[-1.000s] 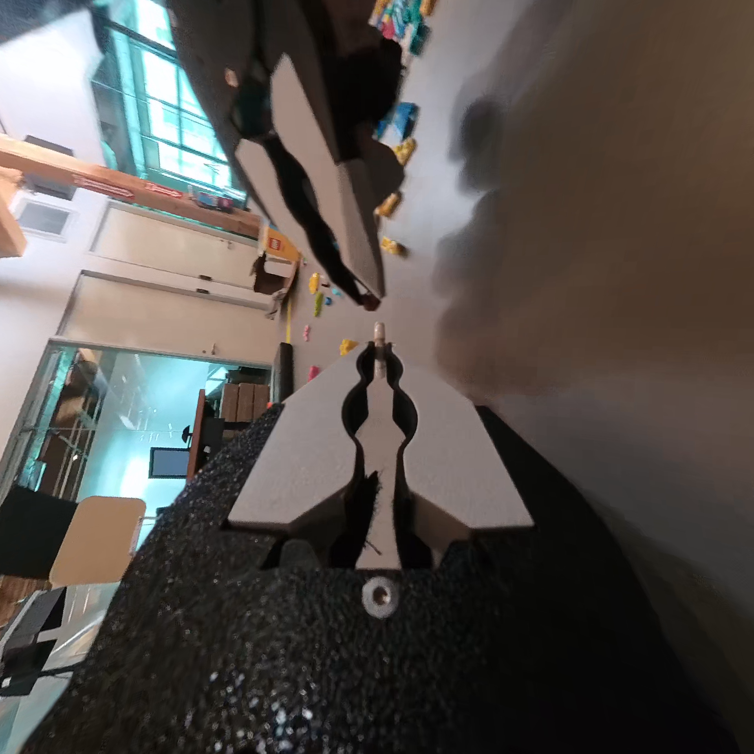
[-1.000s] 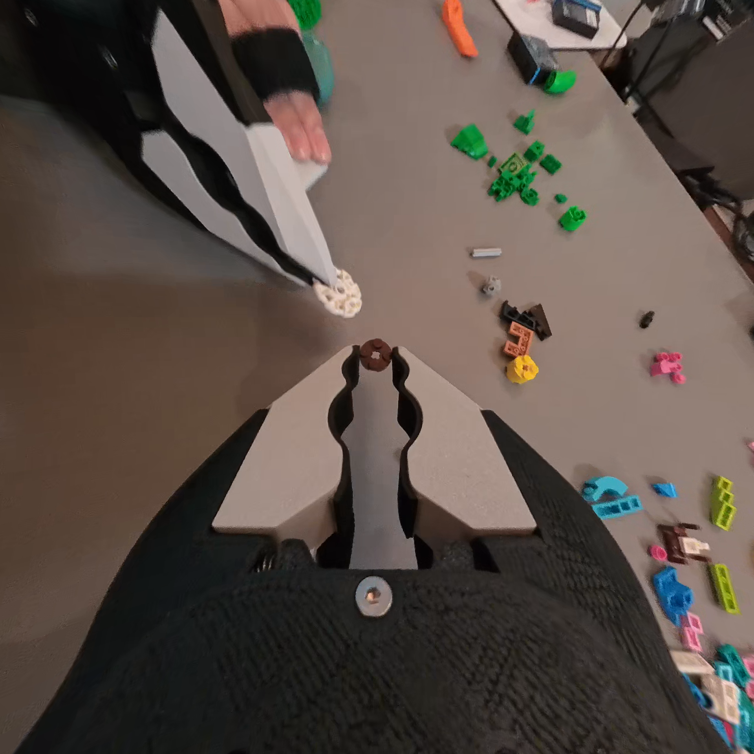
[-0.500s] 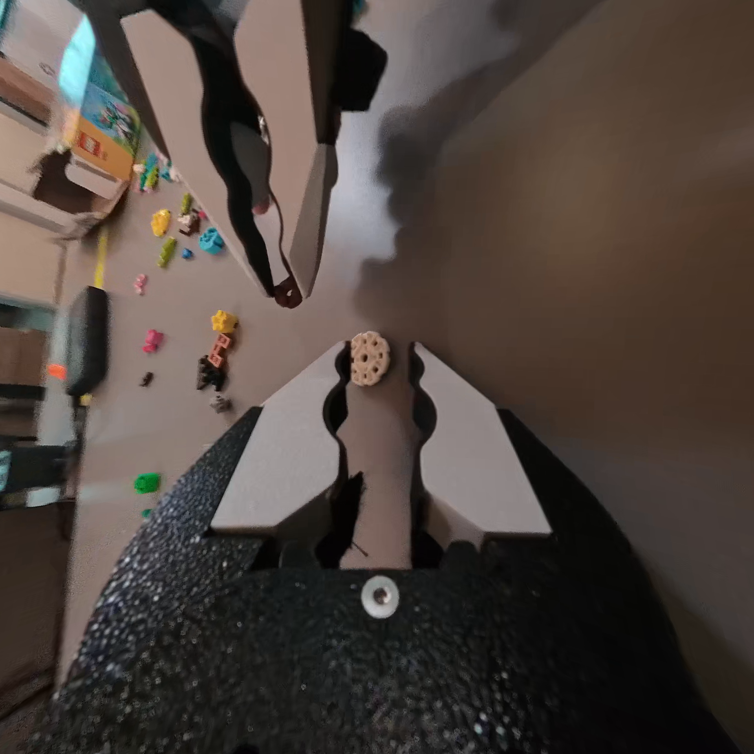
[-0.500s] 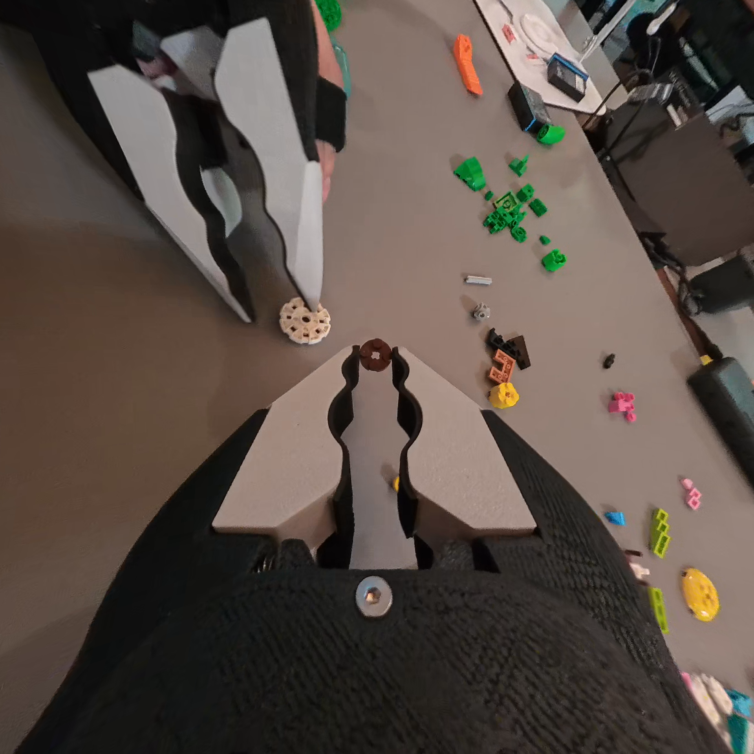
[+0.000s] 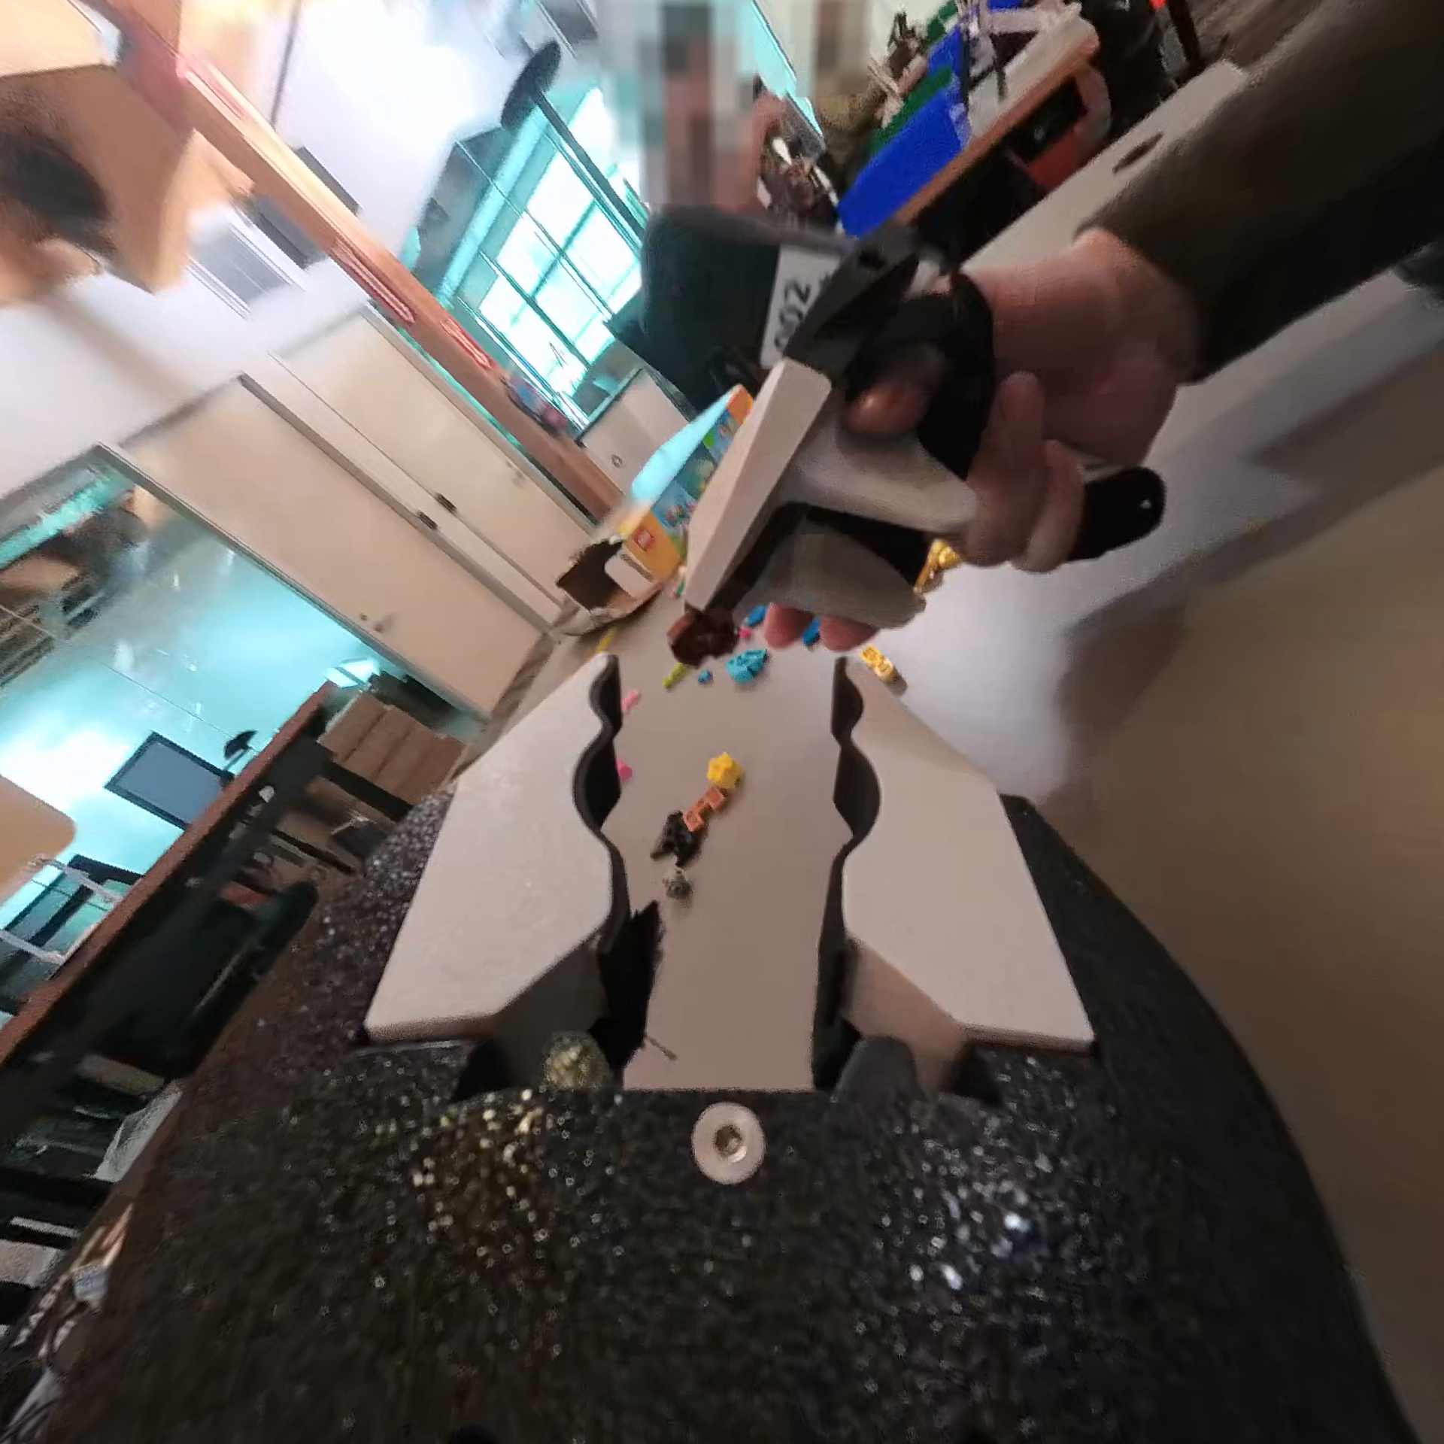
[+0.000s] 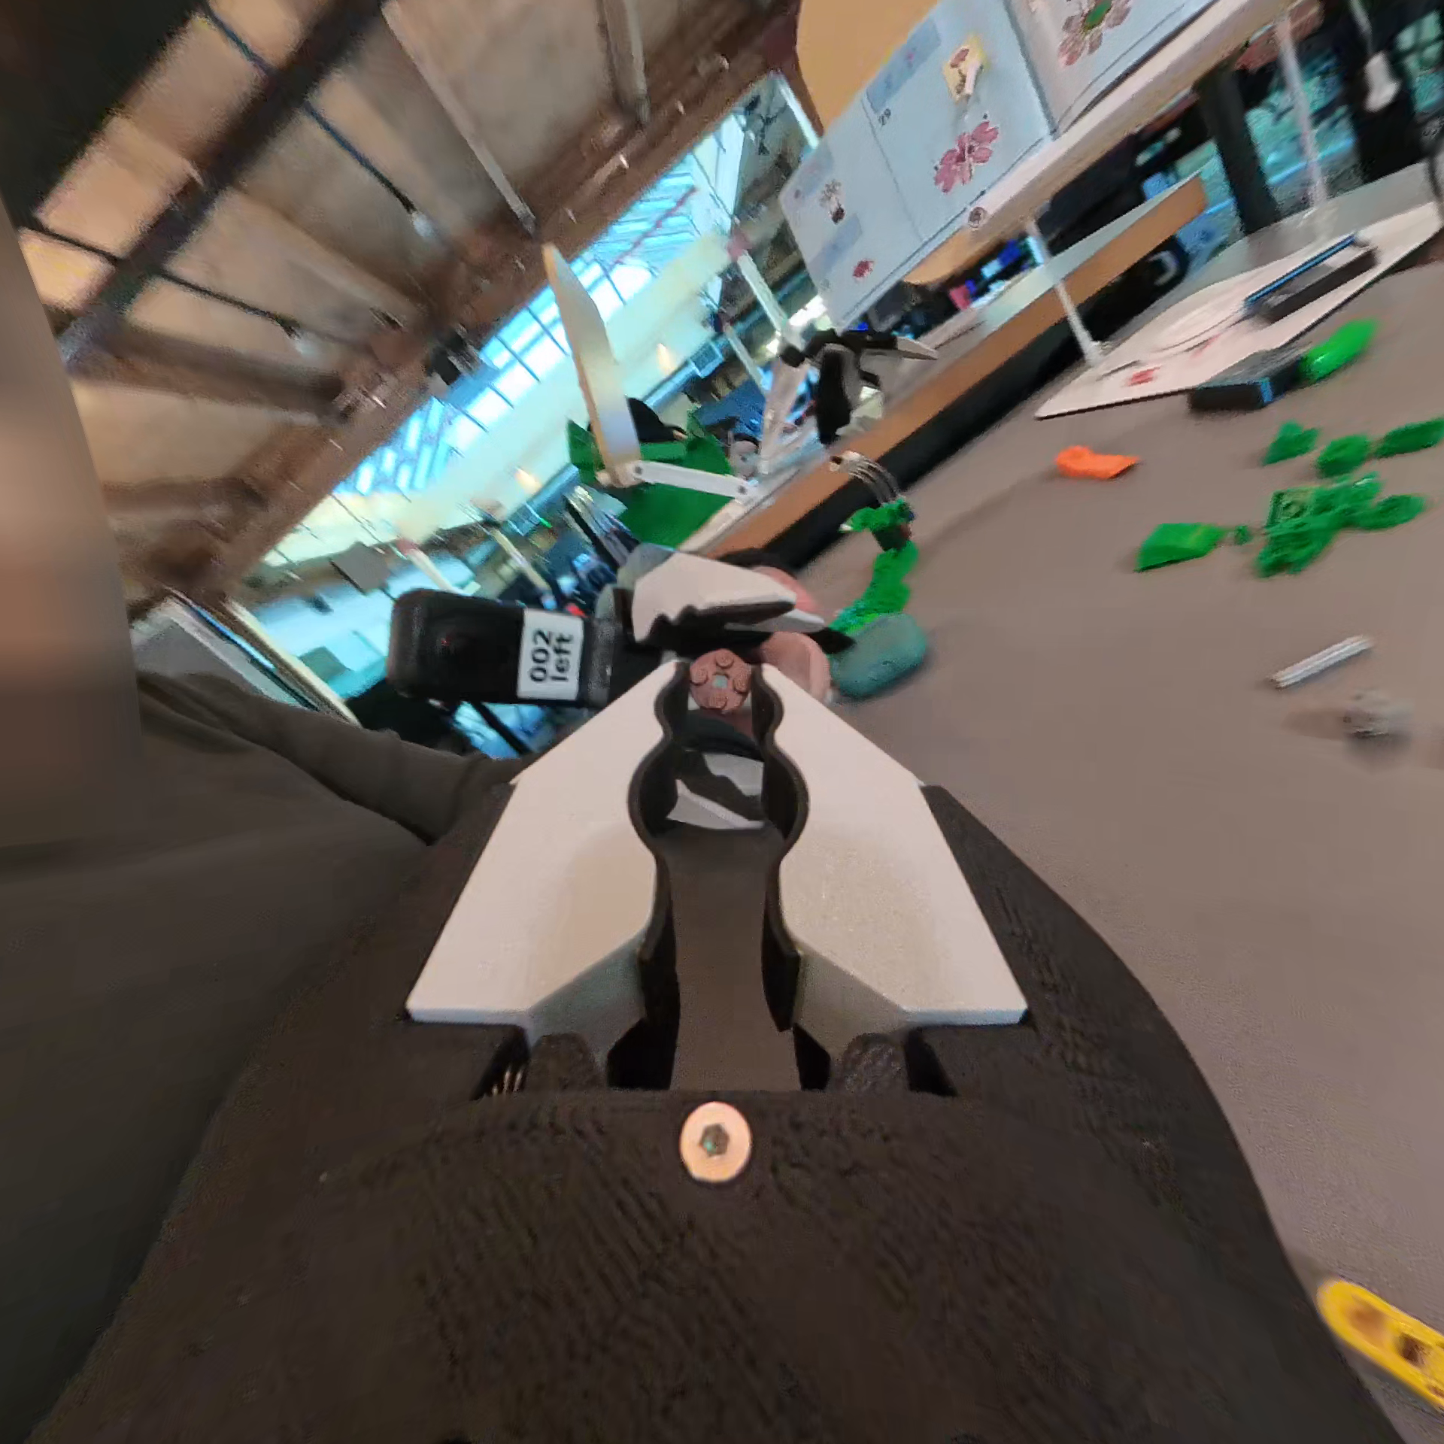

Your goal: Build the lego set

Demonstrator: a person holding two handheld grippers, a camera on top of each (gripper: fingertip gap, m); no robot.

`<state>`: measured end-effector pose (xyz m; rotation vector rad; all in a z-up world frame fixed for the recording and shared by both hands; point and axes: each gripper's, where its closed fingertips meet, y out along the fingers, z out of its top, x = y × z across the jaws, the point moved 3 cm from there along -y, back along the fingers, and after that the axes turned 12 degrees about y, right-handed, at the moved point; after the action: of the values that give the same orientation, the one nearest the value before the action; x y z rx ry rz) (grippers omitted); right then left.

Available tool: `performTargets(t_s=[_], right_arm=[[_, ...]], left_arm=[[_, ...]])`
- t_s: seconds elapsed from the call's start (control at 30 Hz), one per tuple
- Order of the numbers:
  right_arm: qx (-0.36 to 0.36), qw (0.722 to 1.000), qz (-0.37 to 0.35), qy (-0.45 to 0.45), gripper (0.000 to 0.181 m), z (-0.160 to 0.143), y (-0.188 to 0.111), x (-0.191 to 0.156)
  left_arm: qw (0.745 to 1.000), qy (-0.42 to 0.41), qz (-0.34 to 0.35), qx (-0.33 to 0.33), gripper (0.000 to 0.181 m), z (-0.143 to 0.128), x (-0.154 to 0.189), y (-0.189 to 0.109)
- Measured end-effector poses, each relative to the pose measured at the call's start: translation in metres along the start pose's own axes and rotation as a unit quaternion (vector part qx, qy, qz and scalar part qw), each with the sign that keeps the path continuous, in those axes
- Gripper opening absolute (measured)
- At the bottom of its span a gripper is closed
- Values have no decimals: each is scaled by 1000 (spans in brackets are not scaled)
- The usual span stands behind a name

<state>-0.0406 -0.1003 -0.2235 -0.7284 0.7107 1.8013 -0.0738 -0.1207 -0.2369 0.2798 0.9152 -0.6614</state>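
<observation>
On the grey tabletop (image 6: 1094, 781) loose bricks lie scattered. The left gripper (image 5: 723, 672) gapes wide and empty; the right gripper (image 6: 720, 688) pinches a small round brown Lego plate (image 6: 719, 686). Best keep that plate level and aligned before pressing.

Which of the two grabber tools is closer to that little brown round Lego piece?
The right. The right gripper pinches the brown round piece between its fingers. The left gripper is open and empty, its fingers spread just short of the piece, not touching it.
</observation>
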Motion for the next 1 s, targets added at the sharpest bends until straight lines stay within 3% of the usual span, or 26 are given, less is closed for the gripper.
performTargets(t_s=[0.2, 0.33, 0.47, 0.67, 0.77, 0.87, 1.0], right_arm=[[13, 992, 74, 97, 14, 1, 0, -9], [28, 982, 99, 156, 14, 5, -2, -6], [26, 977, 115, 176, 14, 3, 0, -8], [31, 977, 111, 179, 17, 4, 0, -6], [49, 986, 71, 143, 25, 10, -3, -1], [64, 997, -20, 39, 31, 21, -13, 8], [41, 976, -151, -150, 29, 24, -24, 19]], left_arm=[[999, -14, 27, 41, 22, 14, -6, -5], [997, -15, 51, 53, 17, 17, -13, -9], [996, -2, 76, 53, 23, 23, -16, -9], [996, -9, 76, 40, 13, 24, -16, -6], [998, -25, 61, 16, 13, 18, -17, -4], [996, -76, -17, -46, 13, 5, -11, -1], [943, -207, -194, -177, 13, -23, 19, 1]])
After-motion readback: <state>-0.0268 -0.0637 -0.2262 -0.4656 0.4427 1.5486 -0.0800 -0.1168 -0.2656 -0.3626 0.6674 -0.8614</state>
